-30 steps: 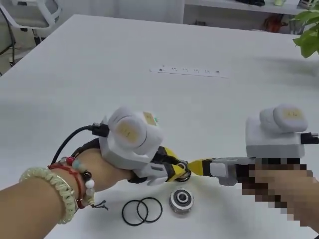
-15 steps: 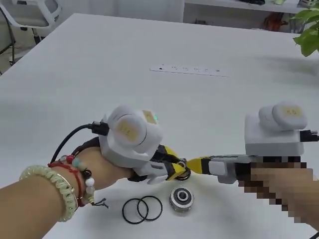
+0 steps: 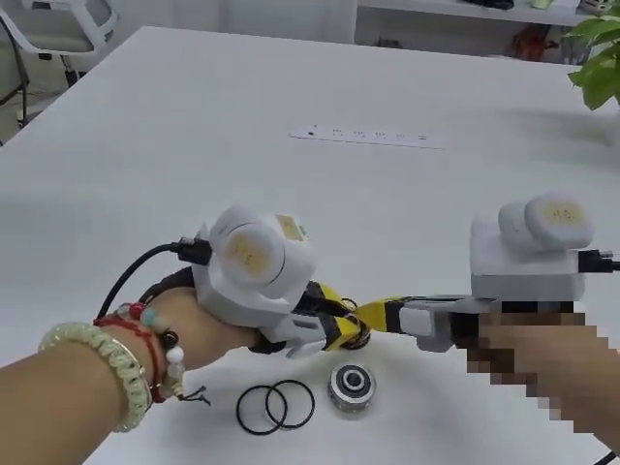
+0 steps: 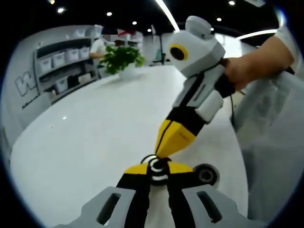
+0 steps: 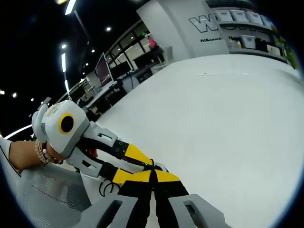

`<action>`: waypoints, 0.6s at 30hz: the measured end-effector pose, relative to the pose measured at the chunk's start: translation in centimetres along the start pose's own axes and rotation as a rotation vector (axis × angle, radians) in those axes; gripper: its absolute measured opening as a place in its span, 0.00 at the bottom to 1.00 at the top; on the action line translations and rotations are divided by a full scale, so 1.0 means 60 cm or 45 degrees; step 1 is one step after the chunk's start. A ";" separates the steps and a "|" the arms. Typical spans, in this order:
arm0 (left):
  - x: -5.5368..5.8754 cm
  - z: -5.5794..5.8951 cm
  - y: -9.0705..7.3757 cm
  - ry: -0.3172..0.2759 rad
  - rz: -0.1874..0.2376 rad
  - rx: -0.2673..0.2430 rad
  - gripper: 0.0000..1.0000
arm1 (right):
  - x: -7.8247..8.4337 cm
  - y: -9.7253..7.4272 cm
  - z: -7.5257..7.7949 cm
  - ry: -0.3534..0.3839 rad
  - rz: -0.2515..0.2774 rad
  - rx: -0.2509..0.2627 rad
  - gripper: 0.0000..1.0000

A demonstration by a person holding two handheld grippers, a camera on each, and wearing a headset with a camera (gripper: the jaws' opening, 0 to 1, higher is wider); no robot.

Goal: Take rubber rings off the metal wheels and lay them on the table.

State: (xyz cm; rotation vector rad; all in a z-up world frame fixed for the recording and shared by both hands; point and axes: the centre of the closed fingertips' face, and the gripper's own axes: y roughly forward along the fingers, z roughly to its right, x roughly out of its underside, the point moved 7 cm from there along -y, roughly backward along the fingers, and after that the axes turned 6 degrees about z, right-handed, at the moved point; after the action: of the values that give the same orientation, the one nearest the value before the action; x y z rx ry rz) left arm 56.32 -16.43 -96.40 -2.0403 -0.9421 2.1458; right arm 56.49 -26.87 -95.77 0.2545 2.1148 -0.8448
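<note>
Head view high, facing down over the table [image 3: 291, 87], gripper views low, close, facing each other, right claw [image 4: 159, 153] at 12 o'clock, left claw [image 5: 151, 164] from 9 o'clock, all sharing the gripped metal wheel [image 4: 158, 170].

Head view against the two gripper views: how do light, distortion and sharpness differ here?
Head view: even soft light, only faint shadows under the rubber rings and the loose metal wheel, foreground sharp. Left gripper view: strong fisheye bend of the table edge, ceiling lamps as glare spots, right gripper looms large. Right gripper view: dark ceiling, table brightly lit, same bending.
</note>
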 end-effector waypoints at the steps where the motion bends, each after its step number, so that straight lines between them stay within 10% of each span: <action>1: 0.000 0.000 0.000 -0.004 0.001 -0.002 0.13 | 0.001 0.000 0.001 0.007 -0.004 0.006 0.00; 18: -0.033 0.009 -0.018 0.109 -0.033 0.084 0.37 | -0.014 -0.011 0.002 0.039 0.060 0.021 0.00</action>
State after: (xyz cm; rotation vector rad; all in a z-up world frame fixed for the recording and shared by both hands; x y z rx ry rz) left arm 55.69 -16.61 -94.17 -2.0597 -0.8707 2.0303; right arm 56.80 -27.35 -94.85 0.3263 2.1229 -0.8360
